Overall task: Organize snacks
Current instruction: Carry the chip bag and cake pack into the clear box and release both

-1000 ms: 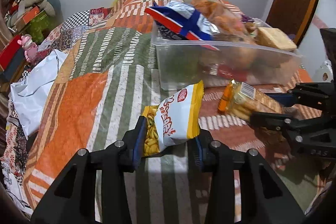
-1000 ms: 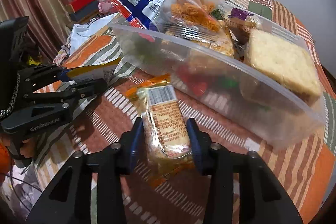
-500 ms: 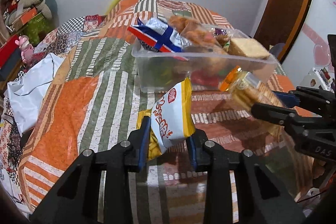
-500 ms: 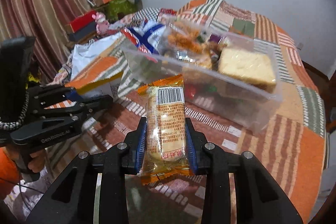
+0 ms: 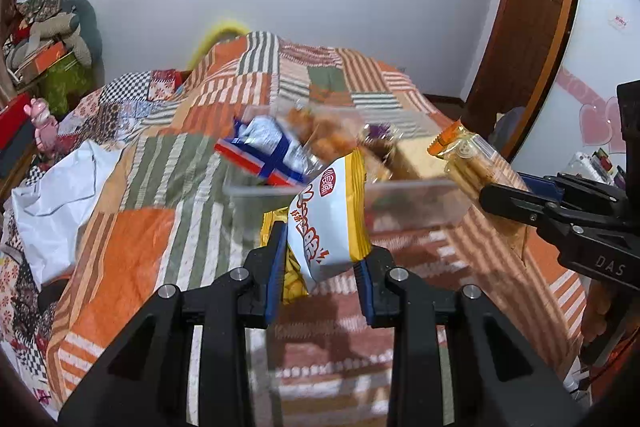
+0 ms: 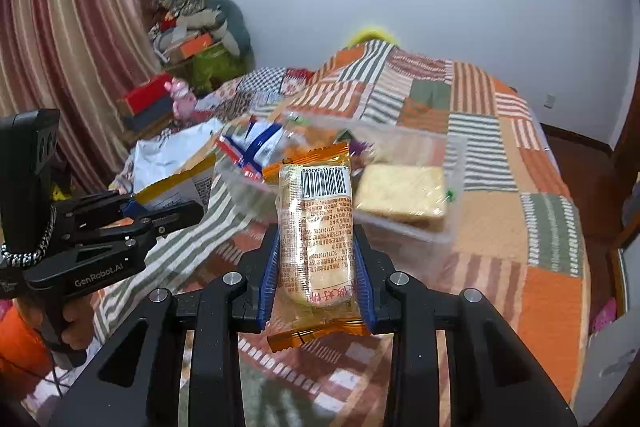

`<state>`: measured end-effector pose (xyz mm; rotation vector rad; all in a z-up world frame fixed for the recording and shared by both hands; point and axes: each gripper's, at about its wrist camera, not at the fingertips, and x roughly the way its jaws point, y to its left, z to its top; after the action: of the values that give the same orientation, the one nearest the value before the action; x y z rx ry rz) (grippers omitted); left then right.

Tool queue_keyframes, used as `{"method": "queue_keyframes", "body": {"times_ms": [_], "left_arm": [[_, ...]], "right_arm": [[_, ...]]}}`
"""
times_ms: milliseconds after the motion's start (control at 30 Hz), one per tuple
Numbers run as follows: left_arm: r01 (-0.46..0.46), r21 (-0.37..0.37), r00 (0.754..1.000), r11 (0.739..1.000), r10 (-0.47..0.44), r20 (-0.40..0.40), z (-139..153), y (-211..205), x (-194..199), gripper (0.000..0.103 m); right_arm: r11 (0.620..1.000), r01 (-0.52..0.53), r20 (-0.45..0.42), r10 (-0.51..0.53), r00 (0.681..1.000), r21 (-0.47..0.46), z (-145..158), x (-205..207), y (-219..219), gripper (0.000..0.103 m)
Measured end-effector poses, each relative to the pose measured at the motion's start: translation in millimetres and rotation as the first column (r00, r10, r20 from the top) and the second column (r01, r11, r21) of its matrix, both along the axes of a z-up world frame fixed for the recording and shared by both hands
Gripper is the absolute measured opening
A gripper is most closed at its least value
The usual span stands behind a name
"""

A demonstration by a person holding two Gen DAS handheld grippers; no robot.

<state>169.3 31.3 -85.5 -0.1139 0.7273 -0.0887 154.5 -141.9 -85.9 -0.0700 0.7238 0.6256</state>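
My left gripper (image 5: 320, 267) is shut on a yellow and white snack bag (image 5: 326, 219), held up above the bed. My right gripper (image 6: 316, 263) is shut on an orange-edged clear pack of biscuits (image 6: 316, 239), also lifted off the bedspread. Beyond both stands a clear plastic bin (image 5: 408, 203) with several snacks in it: a blue, white and red bag (image 5: 266, 153), an orange crisp pack (image 5: 324, 131) and a pale square cake (image 6: 400, 197). In the left wrist view the right gripper (image 5: 516, 197) shows at the right with the biscuit pack (image 5: 468, 163); the left gripper (image 6: 168, 215) shows at the left of the right wrist view.
The bin rests on a patchwork bedspread (image 5: 160, 187) of orange, green and striped squares. A white plastic bag (image 5: 60, 195) lies at the bed's left edge. Boxes and a pink toy (image 6: 182, 99) pile up by the curtain. A wooden door (image 5: 528, 27) stands at the right.
Both grippers closed tighter on their snacks and rose off the bedspread with them. The bin now sits lower and farther off in both views, and more of the wall shows.
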Motion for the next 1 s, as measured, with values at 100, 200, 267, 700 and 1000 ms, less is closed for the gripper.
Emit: {"method": "queue_keyframes", "body": {"times_ms": [100,200,267,700,1000], "left_arm": [[0.011,0.0,1.0,1.0,-0.011,0.018,6,-6,6,0.031],[0.019,0.007,0.999,1.0,-0.02,0.04,14,-15,14,0.031],[0.024,0.006,0.999,1.0,-0.025,0.048,17,-18,20,0.031],[0.023,0.028,0.997,0.999,-0.024,0.067,25,-40,65,0.031],[0.007,0.075,0.997,0.997,-0.012,0.07,13,-52,104,0.031]], "right_arm": [[1.0,0.022,0.023,-0.022,1.0,0.009,7,1,-7,0.031],[0.999,0.048,0.046,-0.048,0.998,0.016,14,3,-14,0.031],[0.998,0.062,0.057,-0.063,0.996,0.022,18,6,-17,0.031],[0.99,0.129,0.097,-0.135,0.986,0.062,28,30,-34,0.031],[0.986,0.149,0.073,-0.154,0.985,0.075,21,57,-31,0.031]]}}
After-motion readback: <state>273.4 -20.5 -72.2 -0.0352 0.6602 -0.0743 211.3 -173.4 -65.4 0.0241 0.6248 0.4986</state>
